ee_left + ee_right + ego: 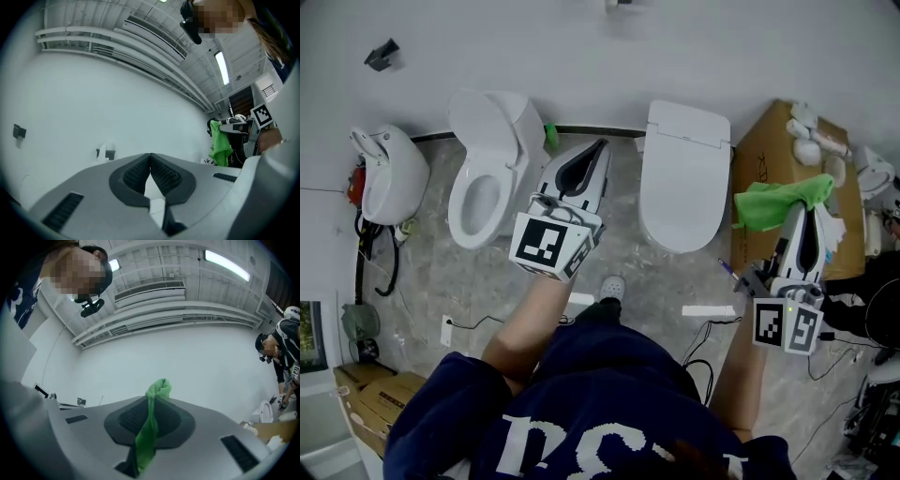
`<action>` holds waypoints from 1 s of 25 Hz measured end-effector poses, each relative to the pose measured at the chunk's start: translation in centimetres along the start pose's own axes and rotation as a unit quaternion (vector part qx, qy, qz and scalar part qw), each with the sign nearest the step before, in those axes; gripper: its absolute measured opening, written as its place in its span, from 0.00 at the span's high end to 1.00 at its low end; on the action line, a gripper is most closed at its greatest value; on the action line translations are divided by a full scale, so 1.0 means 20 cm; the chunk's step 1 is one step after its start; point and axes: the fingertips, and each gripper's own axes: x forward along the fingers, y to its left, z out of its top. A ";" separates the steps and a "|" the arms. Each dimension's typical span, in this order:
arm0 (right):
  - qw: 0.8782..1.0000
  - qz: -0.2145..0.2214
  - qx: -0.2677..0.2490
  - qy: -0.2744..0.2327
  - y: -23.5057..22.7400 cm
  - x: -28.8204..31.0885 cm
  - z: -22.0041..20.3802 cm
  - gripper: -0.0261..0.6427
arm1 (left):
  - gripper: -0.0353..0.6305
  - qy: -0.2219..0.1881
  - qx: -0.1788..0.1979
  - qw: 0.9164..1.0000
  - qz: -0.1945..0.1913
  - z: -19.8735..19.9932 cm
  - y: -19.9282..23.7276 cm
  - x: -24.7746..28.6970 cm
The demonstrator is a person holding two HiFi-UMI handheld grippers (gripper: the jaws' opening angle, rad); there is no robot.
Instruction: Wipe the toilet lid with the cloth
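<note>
Bathroom setting: grey marbled floor (619, 239), plain white wall (581, 56) at 12 o'clock, white fixtures ranged along it.

1. Toilet lid (684, 178): closed flat, at about 1 o'clock in the head view, nothing resting on it. No contact with the cloth as yet.
2. Cloth (778, 199): bright green, bunched, at 3 o'clock of the lid and apart from it, seen against a cardboard box (769, 155).
3. Right claw (798, 217): clamped on the cloth, one fold poking past the tips, the rest trailing back between the pads. Probably gripped this way to leave a loose wad free for wiping.
4. Left claw (600, 147): closed, nothing between the pads, at 9 o'clock of the lid, between it and an open-seated toilet (483, 183). Apparently parked clear of the wiping path.

Stage, as judged: cloth secured, wiping not begun. Next move likely toward 9 o'clock, then down onto the lid.
</note>
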 end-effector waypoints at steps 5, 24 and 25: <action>1.000 -0.008 0.002 0.003 -0.05 0.31 -0.09 0.88 | 0.92 0.003 0.003 1.000 -0.014 -0.04 0.17 0.32; 0.990 0.125 0.055 0.030 -0.62 1.36 -0.49 0.88 | 0.92 0.016 -0.001 0.994 0.106 -0.27 0.28 1.19; 0.989 0.132 0.060 0.035 -0.64 1.41 -0.52 0.88 | 0.92 0.013 -0.003 0.993 0.116 -0.28 0.28 1.22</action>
